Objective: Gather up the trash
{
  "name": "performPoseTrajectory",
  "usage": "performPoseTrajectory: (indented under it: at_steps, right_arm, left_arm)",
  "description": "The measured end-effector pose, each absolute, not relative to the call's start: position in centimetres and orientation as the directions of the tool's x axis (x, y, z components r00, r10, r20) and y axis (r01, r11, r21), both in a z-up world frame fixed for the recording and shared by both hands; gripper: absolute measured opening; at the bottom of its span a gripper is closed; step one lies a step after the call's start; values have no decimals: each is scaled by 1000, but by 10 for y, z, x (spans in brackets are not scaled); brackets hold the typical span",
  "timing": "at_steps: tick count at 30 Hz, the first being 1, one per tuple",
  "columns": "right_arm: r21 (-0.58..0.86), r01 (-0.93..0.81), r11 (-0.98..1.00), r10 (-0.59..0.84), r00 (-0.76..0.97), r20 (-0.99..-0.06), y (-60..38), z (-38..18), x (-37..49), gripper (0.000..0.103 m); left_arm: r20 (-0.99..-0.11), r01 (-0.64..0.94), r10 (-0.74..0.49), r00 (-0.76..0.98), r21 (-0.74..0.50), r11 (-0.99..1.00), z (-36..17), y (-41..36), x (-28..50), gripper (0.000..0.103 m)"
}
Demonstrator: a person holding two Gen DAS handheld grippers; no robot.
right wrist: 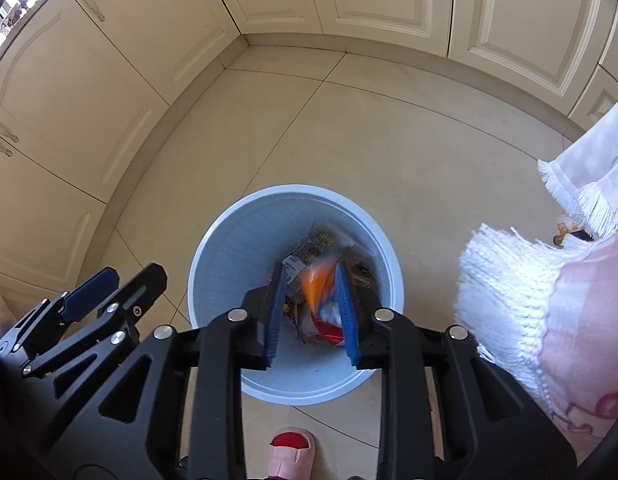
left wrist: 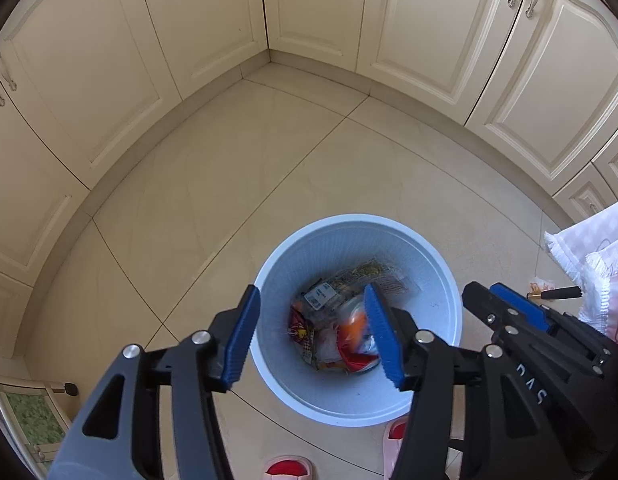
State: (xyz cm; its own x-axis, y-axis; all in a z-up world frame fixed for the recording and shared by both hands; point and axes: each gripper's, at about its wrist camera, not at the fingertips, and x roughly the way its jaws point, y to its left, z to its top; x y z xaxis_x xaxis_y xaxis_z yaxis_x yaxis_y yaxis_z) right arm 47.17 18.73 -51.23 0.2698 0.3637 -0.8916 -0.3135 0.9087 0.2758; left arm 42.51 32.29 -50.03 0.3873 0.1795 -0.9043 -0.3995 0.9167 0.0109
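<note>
Both grippers were held over the trash bin [left wrist: 359,408].
The left gripper [left wrist: 315,336] and right gripper [right wrist: 311,314] were seen open and empty; wrappers [left wrist: 333,332] were piled inside, at 6 o'clock.

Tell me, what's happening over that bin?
A person holds two tongs above a light blue bin on the kitchen floor. Both the left tongs and right tongs are open. A blurred orange wrapper seems to be dropping from the right tongs onto the wrappers already inside.
</note>
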Motion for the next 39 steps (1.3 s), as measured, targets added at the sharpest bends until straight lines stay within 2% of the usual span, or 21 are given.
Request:
performPoseTrajectory:
  at_steps: [8, 10, 12, 13, 15, 18, 23, 27, 29, 30, 32, 35, 39]
  right_arm:
    - [249, -314, 916, 345, 301, -889, 181, -499, 468, 32]
    - [210, -335, 919, 321, 326, -889, 182, -493, 462, 45]
    - [178, -348, 920, 301, 341, -891, 180, -486, 456, 46]
    - [169, -355, 920, 297, 348, -889, 180, -482, 452, 46]
    - [134, -369, 920, 276, 366, -889, 177, -468, 443, 46]
    - [99, -391, 915, 267, 400, -877, 172, -439, 424, 53]
    - [78, -401, 913, 272, 453, -849, 148, -375, 384, 59]
    - [79, -422, 903, 315, 526, -790, 125, -309, 342, 64]
    - [81, -422, 903, 335, 572, -748, 108, -273, 316, 66]
    - [80, -423, 903, 341, 588, -733, 104, -260, 306, 69]
    - [58, -426, 903, 344, 636, -691, 88, -228, 278, 72]
    - [20, -422, 906, 339, 700, -628, 65, -185, 241, 76]
    - [-31, -376, 926, 302, 788, -537, 29, -138, 197, 83]
  left_arm:
    - [-897, -403, 200, 394, 27, 915, -489, 325, 420, 54]
    - [-893, -399, 213, 397, 42, 916, -481, 324, 418, 54]
    - [-882, -399, 229, 411, 51, 915, -472, 322, 413, 55]
    - [-876, -402, 239, 418, 58, 914, -466, 320, 408, 59]
    - [-871, -408, 248, 424, 61, 911, -455, 317, 397, 62]
    - [-874, -418, 230, 428, 34, 908, -434, 309, 375, 63]
    - [-836, -432, 247, 490, 14, 902, -372, 285, 325, 66]
    - [-789, -460, 283, 545, 0, 888, -314, 264, 276, 66]
    - [-745, -458, 319, 585, 21, 889, -279, 252, 251, 70]
    - [-722, -461, 341, 602, 35, 887, -264, 248, 241, 76]
    - [-661, -468, 377, 649, 43, 883, -232, 238, 214, 78]
    - [-610, -457, 371, 700, 18, 890, -194, 222, 179, 79]
    - [-560, -401, 319, 764, -26, 916, -153, 195, 138, 87]
